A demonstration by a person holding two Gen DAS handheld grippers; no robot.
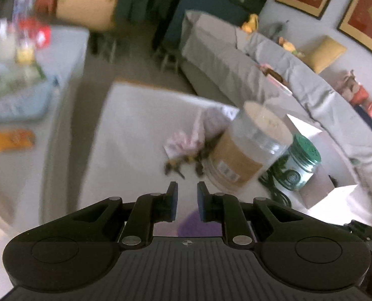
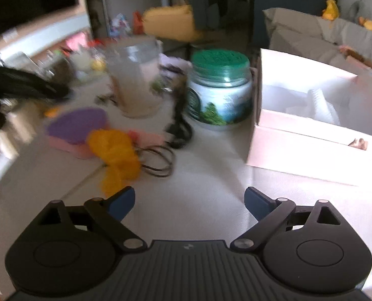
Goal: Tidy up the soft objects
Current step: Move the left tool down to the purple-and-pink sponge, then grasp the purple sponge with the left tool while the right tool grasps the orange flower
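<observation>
In the right wrist view my right gripper (image 2: 189, 192) stands wide open over the bare white table (image 2: 211, 175), with nothing between its fingers. An orange fluffy piece (image 2: 118, 155) lies just ahead of its left finger. Beside that sits a purple-topped pink sponge (image 2: 78, 125). An open white box (image 2: 311, 130) stands ahead to the right. My left gripper (image 1: 187, 188) has its jaws drawn to a narrow gap with nothing in it. The purple sponge (image 1: 198, 223) shows beneath its fingers. A pinkish soft bundle (image 1: 186, 140) lies ahead of it.
A clear jar with a brown label (image 1: 248, 150) and a green-lidded jar (image 2: 221, 87) stand mid-table. Black cord loops (image 2: 158, 160) lie next to the orange piece. A grey sofa (image 1: 261, 62) carrying cushions and toys runs behind. A cluttered side table (image 1: 22, 62) is at the left.
</observation>
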